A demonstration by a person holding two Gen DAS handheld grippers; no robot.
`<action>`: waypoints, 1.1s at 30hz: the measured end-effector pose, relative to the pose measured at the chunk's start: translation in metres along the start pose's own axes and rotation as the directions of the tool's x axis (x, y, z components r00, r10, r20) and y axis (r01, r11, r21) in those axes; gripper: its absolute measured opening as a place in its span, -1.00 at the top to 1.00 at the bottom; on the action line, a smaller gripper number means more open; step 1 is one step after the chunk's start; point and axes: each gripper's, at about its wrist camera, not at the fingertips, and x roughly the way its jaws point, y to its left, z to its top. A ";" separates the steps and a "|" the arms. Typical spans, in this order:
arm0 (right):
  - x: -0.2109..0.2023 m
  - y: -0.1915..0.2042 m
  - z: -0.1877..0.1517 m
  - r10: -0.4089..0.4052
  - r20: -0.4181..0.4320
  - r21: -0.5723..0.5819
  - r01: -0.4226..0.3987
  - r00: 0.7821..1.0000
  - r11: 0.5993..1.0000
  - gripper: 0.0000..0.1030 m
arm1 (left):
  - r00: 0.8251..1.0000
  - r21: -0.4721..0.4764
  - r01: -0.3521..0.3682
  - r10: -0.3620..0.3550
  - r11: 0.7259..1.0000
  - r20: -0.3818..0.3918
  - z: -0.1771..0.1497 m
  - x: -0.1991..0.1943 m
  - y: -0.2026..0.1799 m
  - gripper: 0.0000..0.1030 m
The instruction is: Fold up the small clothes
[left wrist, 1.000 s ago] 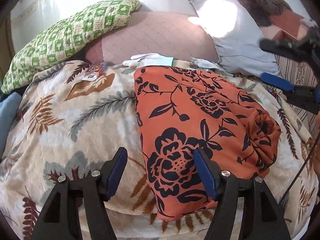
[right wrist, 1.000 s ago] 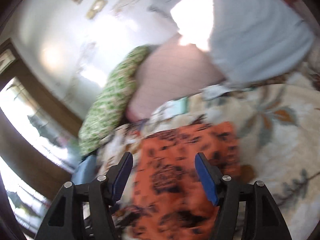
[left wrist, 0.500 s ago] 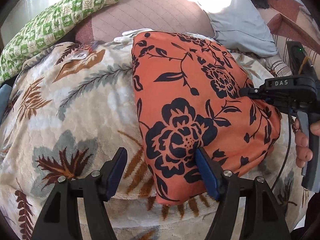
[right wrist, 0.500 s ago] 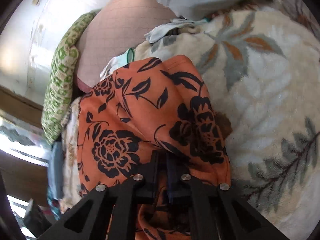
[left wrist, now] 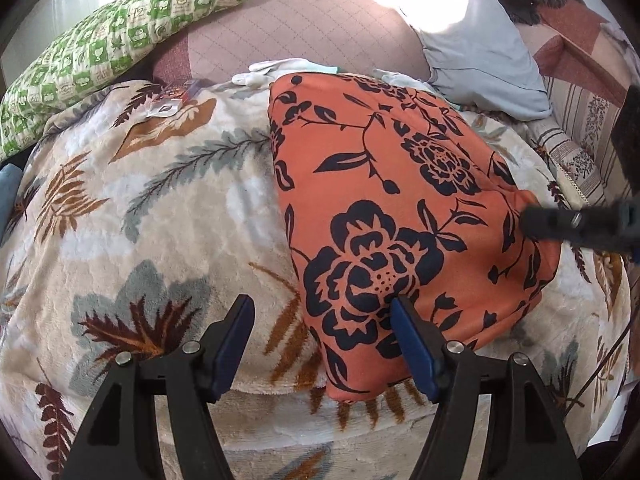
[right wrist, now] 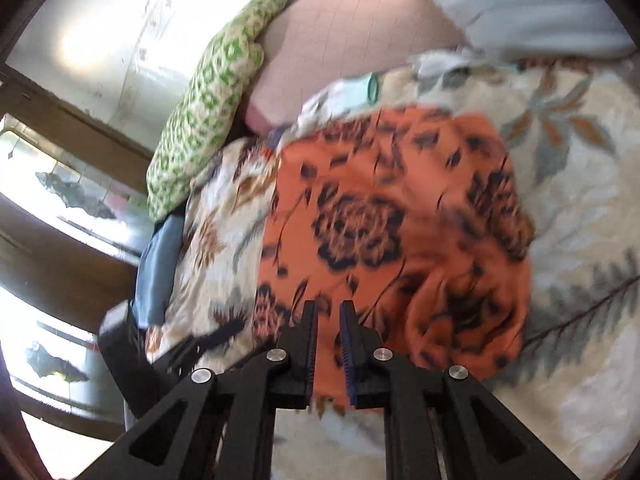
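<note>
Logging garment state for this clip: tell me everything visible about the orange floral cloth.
The orange floral cloth is thin, smooth-looking fabric printed with dark navy roses, leaves and stems. It lies folded in a rough rectangle on the cream leaf-patterned blanket, with its right side bunched and rumpled. Its far edge reaches the small white garments near the pillows. The left tool is open over its near corner. The right tool is nearly closed with nothing between its fingers.
</note>
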 end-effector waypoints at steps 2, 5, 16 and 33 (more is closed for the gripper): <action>0.012 -0.013 -0.010 -0.134 -0.038 0.001 0.134 0.990 0.991 0.75 | 1.000 0.006 0.008 -0.008 1.000 -0.016 -0.002 0.004 0.001 -0.40; 0.015 -0.059 -0.021 -0.099 -0.080 0.144 0.110 0.992 0.983 0.98 | 0.997 -0.029 0.037 -0.039 0.999 -0.062 -0.007 0.010 0.005 -0.43; -0.036 -0.027 -0.023 -0.076 0.038 0.082 0.073 0.996 0.994 0.87 | 0.999 -0.040 0.015 -0.017 0.999 -0.047 -0.002 -0.002 0.005 -0.43; 0.036 -0.039 -0.025 -0.227 -0.161 0.114 0.247 0.960 0.962 0.91 | 0.997 -0.019 0.042 -0.043 0.999 -0.058 -0.003 0.000 0.009 -0.42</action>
